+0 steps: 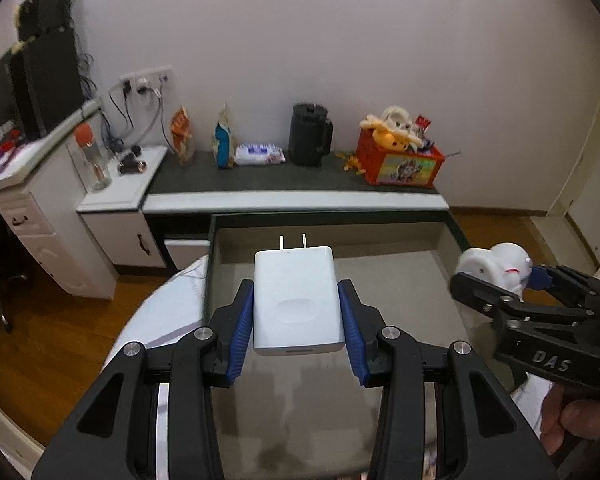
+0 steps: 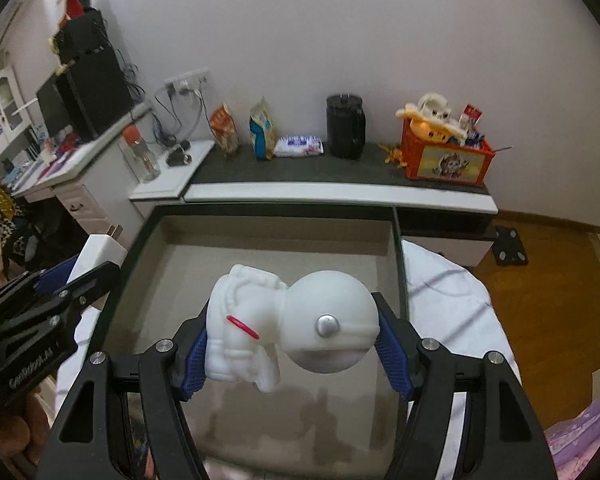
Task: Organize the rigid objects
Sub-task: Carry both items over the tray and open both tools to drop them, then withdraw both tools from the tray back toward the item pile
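My left gripper [image 1: 298, 312] is shut on a white wall charger [image 1: 296, 300], prongs pointing away, held above an open grey drawer [image 1: 380, 248]. My right gripper [image 2: 290, 340] is shut on a white astronaut figurine [image 2: 284, 320], lying sideways between the blue pads, also above the drawer [image 2: 260, 248]. In the left wrist view the right gripper [image 1: 496, 280] with the figurine [image 1: 496, 264] is at the right. In the right wrist view the left gripper [image 2: 56, 280] with the charger [image 2: 100, 252] is at the left.
Behind the drawer runs a low dark-topped cabinet [image 1: 292, 184] with snack bags [image 1: 182, 136], a black kettle [image 1: 310, 134] and a red toy crate [image 1: 400, 160]. A white desk [image 1: 28, 184] stands left. White bedding [image 2: 444, 292] lies right of the drawer.
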`<state>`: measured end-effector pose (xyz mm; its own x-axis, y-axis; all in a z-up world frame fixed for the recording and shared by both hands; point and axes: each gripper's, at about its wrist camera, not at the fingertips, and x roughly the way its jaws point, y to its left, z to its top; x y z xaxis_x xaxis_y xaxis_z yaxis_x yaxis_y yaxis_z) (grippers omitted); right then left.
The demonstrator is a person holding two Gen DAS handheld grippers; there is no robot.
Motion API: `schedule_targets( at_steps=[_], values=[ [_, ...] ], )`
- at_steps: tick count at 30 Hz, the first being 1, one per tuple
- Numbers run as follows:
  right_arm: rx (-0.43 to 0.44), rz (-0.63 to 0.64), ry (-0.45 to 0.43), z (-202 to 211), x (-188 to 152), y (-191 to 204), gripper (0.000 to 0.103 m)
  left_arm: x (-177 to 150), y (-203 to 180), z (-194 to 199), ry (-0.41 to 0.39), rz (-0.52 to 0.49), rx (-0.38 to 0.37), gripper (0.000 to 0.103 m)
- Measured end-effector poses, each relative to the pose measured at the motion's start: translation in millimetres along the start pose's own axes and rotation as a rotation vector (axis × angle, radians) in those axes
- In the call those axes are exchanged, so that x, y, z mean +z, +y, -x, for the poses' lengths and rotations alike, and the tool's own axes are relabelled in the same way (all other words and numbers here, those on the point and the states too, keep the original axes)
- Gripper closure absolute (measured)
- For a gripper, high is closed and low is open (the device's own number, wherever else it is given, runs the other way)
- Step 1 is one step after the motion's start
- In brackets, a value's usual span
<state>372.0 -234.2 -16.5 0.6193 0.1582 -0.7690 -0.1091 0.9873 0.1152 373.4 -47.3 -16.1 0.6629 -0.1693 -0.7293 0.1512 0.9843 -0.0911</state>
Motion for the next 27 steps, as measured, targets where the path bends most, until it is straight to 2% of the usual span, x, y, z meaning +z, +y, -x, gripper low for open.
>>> schedule_targets(
  at_steps=[5, 11, 12, 13, 14, 15, 16, 18, 21, 24, 27],
  values=[
    [0.000, -0.015, 0.106, -53, 21, -9, 0.032, 12, -3, -57, 0.115, 0.003, 0.013, 0.061],
    [0.001, -0.037, 0.191, -88, 25, -17, 0.032, 14, -3, -92, 0.199, 0.001, 0.063, 0.061],
    [0.004, -0.042, 0.197, -90, 24, -18, 0.031, 14, -3, -94, 0.206, 0.001, 0.068, 0.060],
    [0.006, -0.043, 0.201, -93, 24, -19, 0.030, 14, -3, -95, 0.210, -0.001, 0.073, 0.053],
    [-0.001, -0.032, 0.203, -94, 23, -19, 0.026, 13, -3, -94, 0.212, -0.002, 0.080, 0.040],
    [-0.001, -0.019, 0.200, -94, 24, -17, 0.019, 13, -2, -93, 0.208, -0.005, 0.105, 0.035],
    [-0.001, -0.015, 0.196, -93, 24, -16, 0.018, 13, -1, -91, 0.202, -0.007, 0.128, 0.027],
    [0.001, -0.027, 0.198, -91, 23, -18, 0.016, 12, 3, -85, 0.193, 0.008, 0.108, 0.023],
    [0.000, -0.042, 0.176, -78, 22, -21, 0.000, 10, 8, -64, 0.153, 0.018, 0.112, 0.017],
    [0.041, -0.066, 0.152, -62, 20, -22, 0.000, 5, 9, -33, 0.100, 0.019, 0.105, 0.008],
    [0.065, -0.087, 0.096, -33, 14, -21, 0.000, -4, 6, 5, 0.035, 0.013, 0.098, 0.007]
  ],
)
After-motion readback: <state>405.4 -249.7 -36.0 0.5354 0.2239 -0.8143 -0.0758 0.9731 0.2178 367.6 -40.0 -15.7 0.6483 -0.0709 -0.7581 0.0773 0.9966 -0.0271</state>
